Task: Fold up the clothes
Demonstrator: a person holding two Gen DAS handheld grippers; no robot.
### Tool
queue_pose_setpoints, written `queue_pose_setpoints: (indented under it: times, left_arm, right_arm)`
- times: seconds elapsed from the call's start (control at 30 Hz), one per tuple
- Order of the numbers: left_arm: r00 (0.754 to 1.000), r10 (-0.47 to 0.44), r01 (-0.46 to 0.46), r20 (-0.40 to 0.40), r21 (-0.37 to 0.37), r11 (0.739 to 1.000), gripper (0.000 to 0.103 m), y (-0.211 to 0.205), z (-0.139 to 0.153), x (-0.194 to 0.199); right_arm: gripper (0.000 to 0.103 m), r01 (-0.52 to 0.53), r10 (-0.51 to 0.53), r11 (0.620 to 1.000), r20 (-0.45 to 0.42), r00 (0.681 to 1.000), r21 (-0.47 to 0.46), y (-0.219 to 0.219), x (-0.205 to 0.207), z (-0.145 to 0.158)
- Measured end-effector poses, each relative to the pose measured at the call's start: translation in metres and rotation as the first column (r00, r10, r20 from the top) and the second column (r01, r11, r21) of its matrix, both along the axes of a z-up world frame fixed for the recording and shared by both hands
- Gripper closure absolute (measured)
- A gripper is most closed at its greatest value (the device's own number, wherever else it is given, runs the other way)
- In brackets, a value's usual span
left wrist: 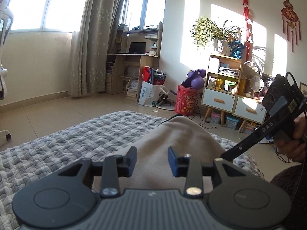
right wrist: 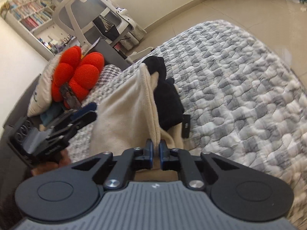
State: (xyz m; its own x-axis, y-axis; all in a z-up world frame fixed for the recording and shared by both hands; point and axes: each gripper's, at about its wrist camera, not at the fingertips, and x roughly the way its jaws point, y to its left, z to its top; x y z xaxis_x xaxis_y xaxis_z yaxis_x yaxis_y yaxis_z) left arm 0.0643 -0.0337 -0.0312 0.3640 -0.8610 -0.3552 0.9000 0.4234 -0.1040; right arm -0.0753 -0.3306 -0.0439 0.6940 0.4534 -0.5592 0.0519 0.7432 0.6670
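A cream fleece garment (left wrist: 172, 134) lies bunched on the grey-and-white checked quilt (left wrist: 67, 149). My left gripper (left wrist: 152, 161) hovers low over it, jaws apart, the cloth showing in the gap with neither pad pressing on it. In the right wrist view the cream garment (right wrist: 124, 105) has a folded edge that runs up into my right gripper (right wrist: 156, 149), which is shut on that edge. A black garment (right wrist: 167, 95) with a black label lies tucked against the cream one. The left gripper (right wrist: 92, 111) sits at the garment's left side. From the left wrist view, the right gripper (left wrist: 225, 156) touches the cloth's right side.
A red flower cushion (right wrist: 76, 76) and a pillow lie at the bed's head. An office chair (right wrist: 86, 9) stands beside the bed. The quilt (right wrist: 239, 86) stretches to the right. A desk (left wrist: 134, 57), bags and a cabinet (left wrist: 230, 88) line the far wall. A hand (left wrist: 295, 134) holds the right gripper.
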Motion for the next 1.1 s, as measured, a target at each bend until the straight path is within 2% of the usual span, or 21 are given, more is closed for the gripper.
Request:
queue_pose_setpoints:
  times: [0.07,0.1,0.17,0.3,0.4,0.47,0.5,0.67,0.7,0.73,0.77,0.87,0.97,1.03,1.1]
  left_arm:
    - [1.000,0.005,-0.005,-0.008,0.013,1.000,0.067,-0.005,-0.004,0.004]
    - [1.000,-0.001,0.002,-0.012,0.016,1.000,0.067,-0.006,-0.007,0.004]
    - [1.000,-0.011,0.011,-0.019,0.018,1.000,0.067,-0.009,-0.010,0.006]
    - [0.998,-0.045,0.046,-0.032,0.029,0.999,0.067,-0.014,-0.020,0.006]
    - [0.998,-0.054,0.055,-0.038,0.027,0.998,0.066,-0.017,-0.025,0.005]
    - [0.998,-0.051,0.052,-0.039,0.026,0.998,0.066,-0.017,-0.025,0.005]
    - [0.998,-0.050,0.051,-0.033,0.027,0.998,0.066,-0.017,-0.023,0.003]
    - [0.999,-0.038,0.038,0.010,0.020,0.999,0.066,-0.007,-0.007,-0.007]
    - [0.999,-0.041,0.041,0.008,0.012,0.999,0.066,-0.005,-0.004,-0.009]
    - [0.999,-0.045,0.045,0.005,0.004,0.999,0.066,-0.003,-0.001,-0.011]
    - [0.998,-0.058,0.058,-0.004,-0.003,0.998,0.066,-0.001,0.001,-0.013]
    - [0.995,-0.099,0.099,-0.009,0.009,0.995,0.067,-0.004,0.003,-0.021]
    - [0.990,-0.138,0.138,-0.014,0.036,0.990,0.068,-0.010,-0.001,-0.029]
    - [0.987,-0.156,0.157,-0.020,0.061,0.986,0.068,-0.013,-0.006,-0.033]
    - [0.986,-0.166,0.167,-0.021,0.083,0.982,0.068,-0.012,-0.011,-0.038]
  right_arm:
    - [0.094,-0.015,0.016,0.979,-0.002,1.000,0.205,-0.011,-0.004,-0.002]
    - [0.094,0.000,0.004,0.972,-0.018,1.000,0.235,-0.018,-0.007,-0.005]
    - [0.094,0.035,-0.020,0.958,-0.052,0.998,0.285,-0.032,-0.013,-0.010]
    - [0.095,0.127,-0.084,0.943,-0.148,0.985,0.307,-0.052,-0.021,-0.038]
    - [0.095,0.124,-0.082,0.944,-0.147,0.986,0.307,-0.051,-0.019,-0.044]
    - [0.093,0.096,-0.068,0.958,-0.113,0.991,0.270,-0.048,-0.018,-0.036]
    - [0.086,0.079,-0.058,0.965,-0.090,0.994,0.251,-0.045,-0.017,-0.029]
    - [0.084,0.012,-0.015,0.997,0.030,0.999,0.073,-0.032,-0.018,0.006]
    - [0.078,0.007,-0.008,1.000,0.057,0.998,0.011,-0.027,-0.017,0.014]
    - [0.066,0.004,0.000,0.999,0.086,0.996,-0.043,-0.022,-0.016,0.022]
    - [0.061,0.003,0.006,0.996,0.115,0.993,-0.085,-0.017,-0.015,0.029]
    - [0.059,-0.025,0.075,0.975,0.217,0.973,-0.221,0.003,-0.009,0.046]
    - [0.059,-0.067,0.168,0.941,0.286,0.943,-0.331,0.031,0.010,0.045]
    - [0.059,-0.081,0.225,0.898,0.294,0.929,-0.432,0.052,0.023,0.032]
    - [0.059,-0.115,0.281,0.862,0.277,0.919,-0.493,0.064,0.030,0.020]
